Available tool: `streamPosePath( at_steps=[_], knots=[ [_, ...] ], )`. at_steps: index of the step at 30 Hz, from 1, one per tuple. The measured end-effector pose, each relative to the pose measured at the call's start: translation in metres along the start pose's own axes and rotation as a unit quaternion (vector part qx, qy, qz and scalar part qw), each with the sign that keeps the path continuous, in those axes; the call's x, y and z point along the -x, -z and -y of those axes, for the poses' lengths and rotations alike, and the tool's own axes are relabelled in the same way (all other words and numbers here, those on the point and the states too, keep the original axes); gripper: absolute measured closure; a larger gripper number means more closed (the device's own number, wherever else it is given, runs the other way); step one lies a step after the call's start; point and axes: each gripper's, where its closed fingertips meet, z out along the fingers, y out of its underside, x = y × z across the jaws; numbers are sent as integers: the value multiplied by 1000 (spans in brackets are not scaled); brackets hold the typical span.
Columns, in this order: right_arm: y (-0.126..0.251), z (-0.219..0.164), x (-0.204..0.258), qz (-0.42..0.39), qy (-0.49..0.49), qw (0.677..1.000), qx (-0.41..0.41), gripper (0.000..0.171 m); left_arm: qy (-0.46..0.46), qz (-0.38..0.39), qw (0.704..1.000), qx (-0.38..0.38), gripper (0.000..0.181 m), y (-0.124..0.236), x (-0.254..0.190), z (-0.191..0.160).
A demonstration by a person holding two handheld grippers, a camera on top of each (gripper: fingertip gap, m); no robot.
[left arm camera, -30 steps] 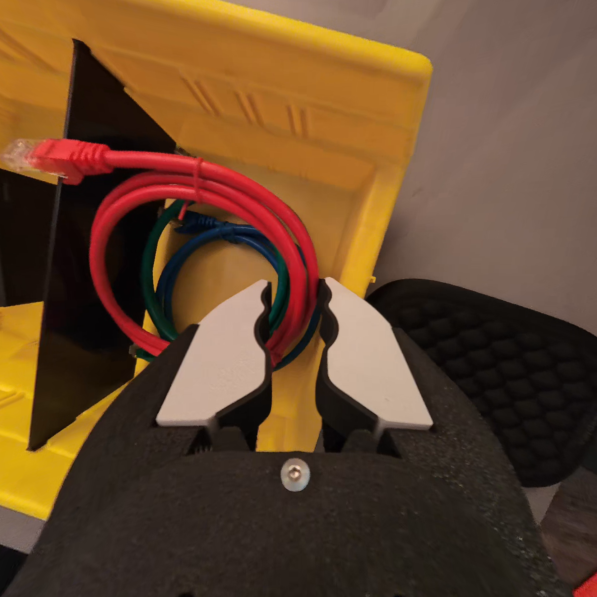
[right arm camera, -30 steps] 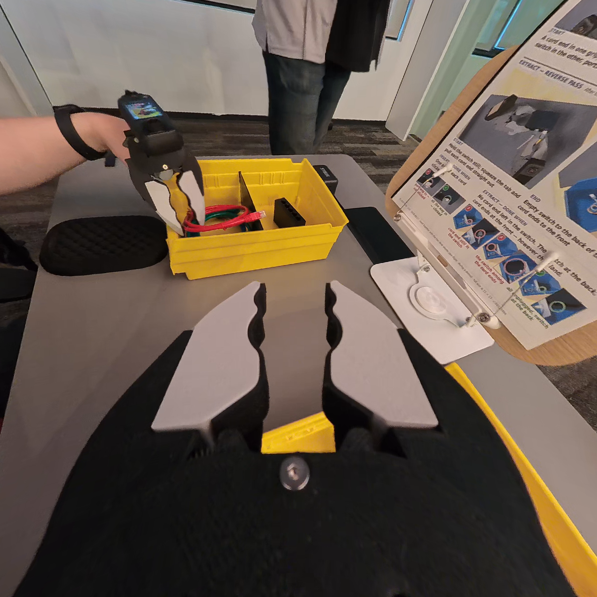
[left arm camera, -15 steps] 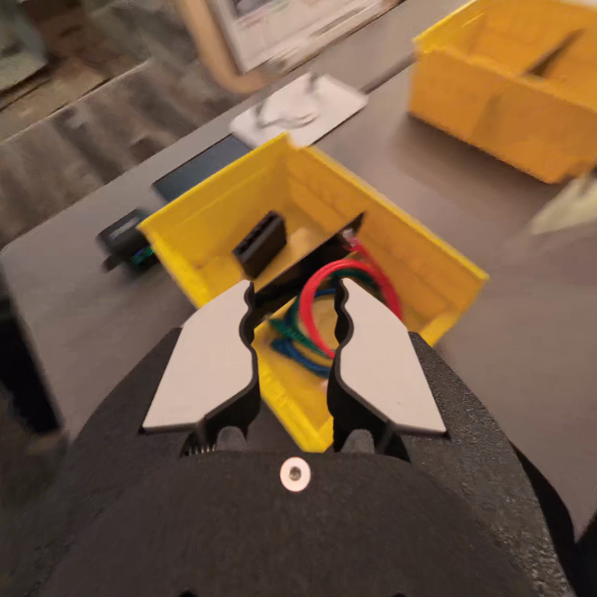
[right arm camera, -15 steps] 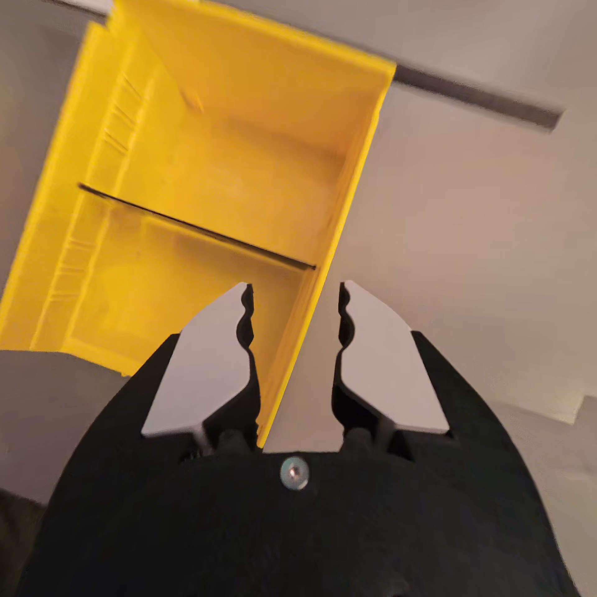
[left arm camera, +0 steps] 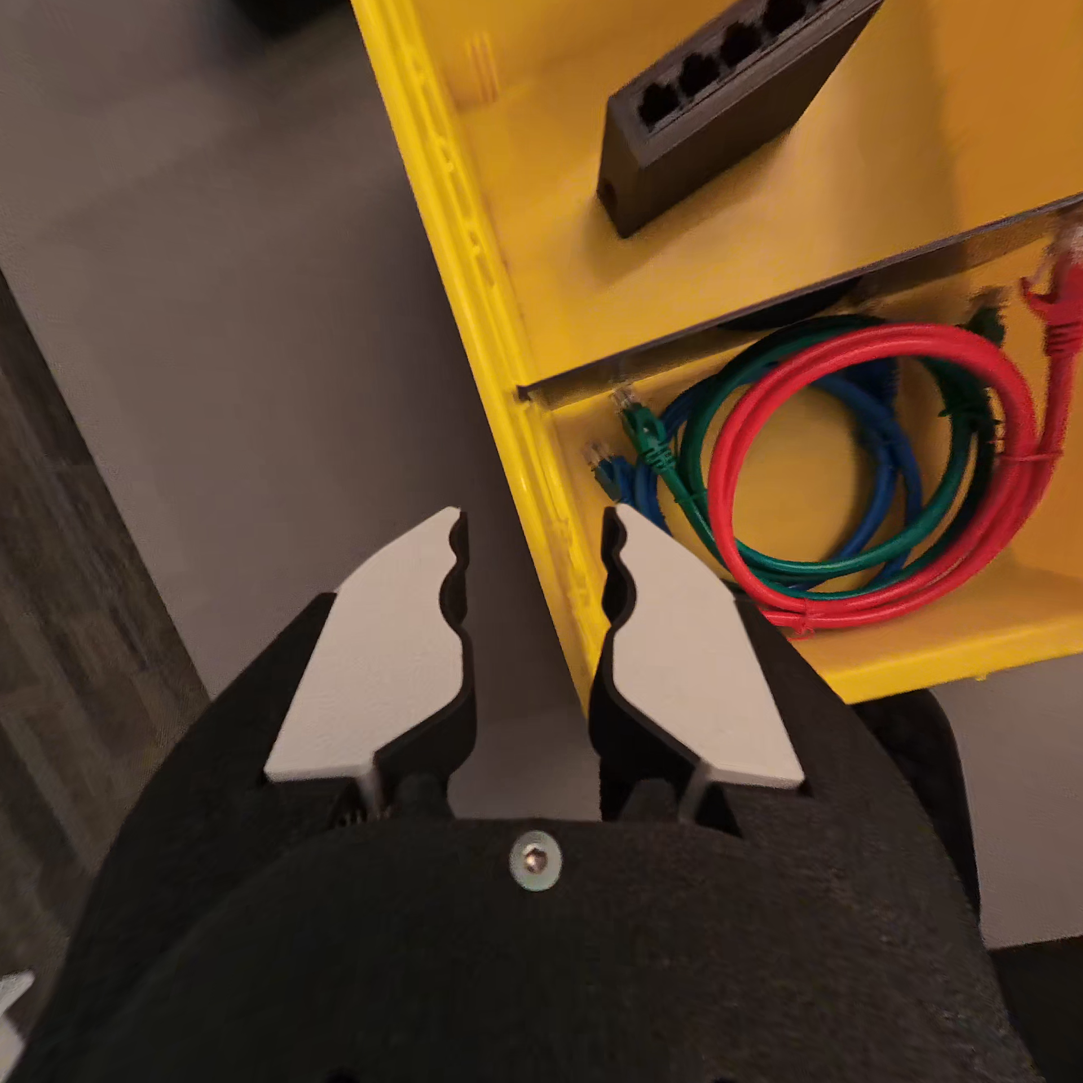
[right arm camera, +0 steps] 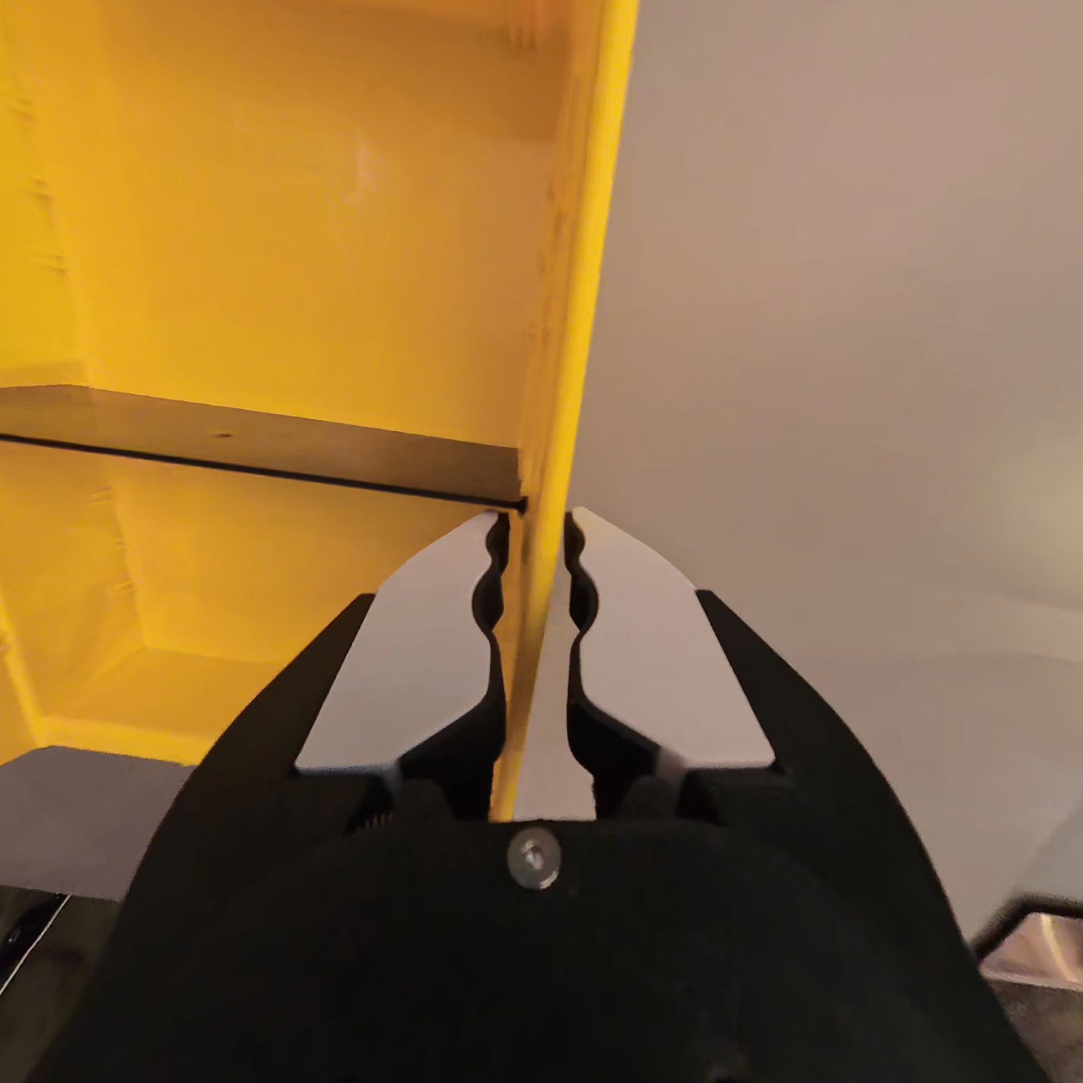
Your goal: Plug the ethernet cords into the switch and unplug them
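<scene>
In the left wrist view, a black switch (left arm camera: 721,99) lies in the far compartment of a yellow bin (left arm camera: 469,246). Coiled red cord (left arm camera: 867,469), green cord (left arm camera: 650,433) and blue cord (left arm camera: 615,474) lie in the near compartment, behind a black divider (left arm camera: 762,305). My left gripper (left arm camera: 536,516) is open and empty, straddling the bin's side wall, with its right finger over the cord compartment. In the right wrist view, my right gripper (right arm camera: 534,518) is closed on the side wall of a second, empty yellow bin (right arm camera: 574,293), just below its black divider (right arm camera: 264,451).
Both bins stand on a grey table (right arm camera: 820,351). A black padded mat (left arm camera: 914,756) lies by the near corner of the cord bin. Dark wood floor (left arm camera: 58,557) shows past the table's left edge. A shiny metal object (right arm camera: 1043,955) sits at the lower right. The tips of one gripper are about 70 cm away from the tips of the other. To the black switch (left arm camera: 721,99): left tips about 12 cm, right tips about 60 cm.
My left gripper let go of the red cord coil, which now lies in the bin, and swung to the bin's side wall. My right gripper moved to the empty bin and closed on its wall.
</scene>
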Motion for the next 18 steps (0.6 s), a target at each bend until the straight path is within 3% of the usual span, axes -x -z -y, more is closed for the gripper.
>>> streamPosePath(
  at_steps=[3,4,12,18],
  knots=[
    [-7,-1,0,23,-9,1000,10,160,1,-9,999,50,151,-13,1,-7],
    [-7,-1,3,40,-15,999,11,165,6,-28,998,61,168,-17,-4,-7],
    [-7,0,0,79,-47,996,4,163,113,-93,988,46,176,-22,7,-3],
    [-5,-5,-15,84,-72,994,-2,163,179,-62,982,28,175,-17,38,-20]
  ],
)
